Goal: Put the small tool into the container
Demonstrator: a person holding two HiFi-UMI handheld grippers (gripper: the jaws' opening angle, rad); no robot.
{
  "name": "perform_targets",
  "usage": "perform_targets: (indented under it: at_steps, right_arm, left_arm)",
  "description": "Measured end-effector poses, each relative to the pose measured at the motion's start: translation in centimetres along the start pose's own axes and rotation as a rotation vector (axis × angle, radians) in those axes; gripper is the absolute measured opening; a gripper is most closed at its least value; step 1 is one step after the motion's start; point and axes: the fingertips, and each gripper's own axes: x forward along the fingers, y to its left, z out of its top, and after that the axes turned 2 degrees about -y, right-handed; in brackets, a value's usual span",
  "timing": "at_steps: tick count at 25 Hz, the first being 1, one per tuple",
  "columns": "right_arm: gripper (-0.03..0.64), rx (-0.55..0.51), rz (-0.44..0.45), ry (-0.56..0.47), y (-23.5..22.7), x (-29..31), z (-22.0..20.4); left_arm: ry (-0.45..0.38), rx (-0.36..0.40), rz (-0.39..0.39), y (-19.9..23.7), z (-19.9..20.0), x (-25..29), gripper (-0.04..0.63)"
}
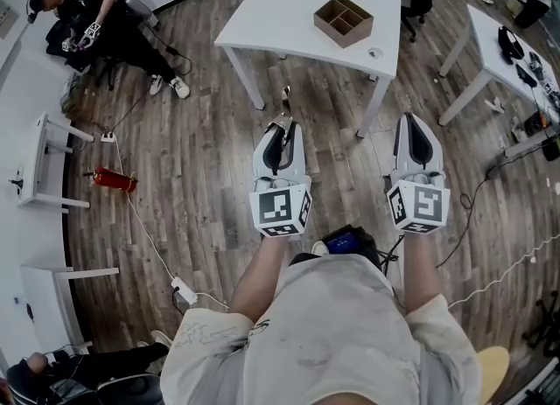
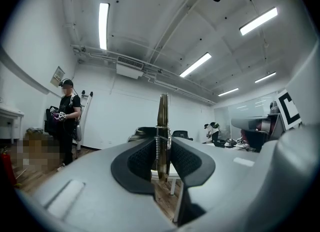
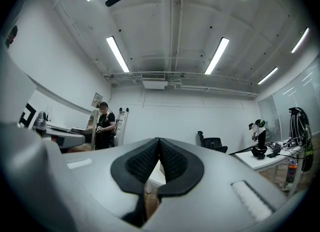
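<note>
Okay, looking down from the head: holding the left gripper (image 1: 282, 128) and right gripper (image 1: 415, 122) over wood floor (image 1: 201, 176), short of the white table (image 1: 280, 18), with the container (image 1: 343, 20) sitting toward the table's right edge. Looking along the left jaws: clamping the small tool (image 2: 162, 126) upright. Looking along the right jaws: pressing together, gripping nothing.

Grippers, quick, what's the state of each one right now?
Left gripper: closed on the small tool, which sticks up from between its pads.
Right gripper: closed, nothing between its jaws.
</note>
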Motion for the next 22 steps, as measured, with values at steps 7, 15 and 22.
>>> perform_targets:
  at_steps: [7, 15, 22]
  right_arm:
    - [0.006, 0.001, -0.005, 0.005, -6.3, 10.9, -4.3]
    - [0.006, 0.006, 0.006, 0.009, -23.6, 30.3, -8.0]
    - [0.006, 0.012, 0.016, -0.003, -34.8, 37.5, -9.6]
  left_arm:
    - [0.01, 0.001, -0.011, 0.0, -3.5, 12.8, 0.106]
    - [0.008, 0.01, 0.001, -5.4, -5.5, 38.1, 0.106]
    - [-0.008, 0.028, 0.01, -11.7, -6.2, 49.9, 0.106]
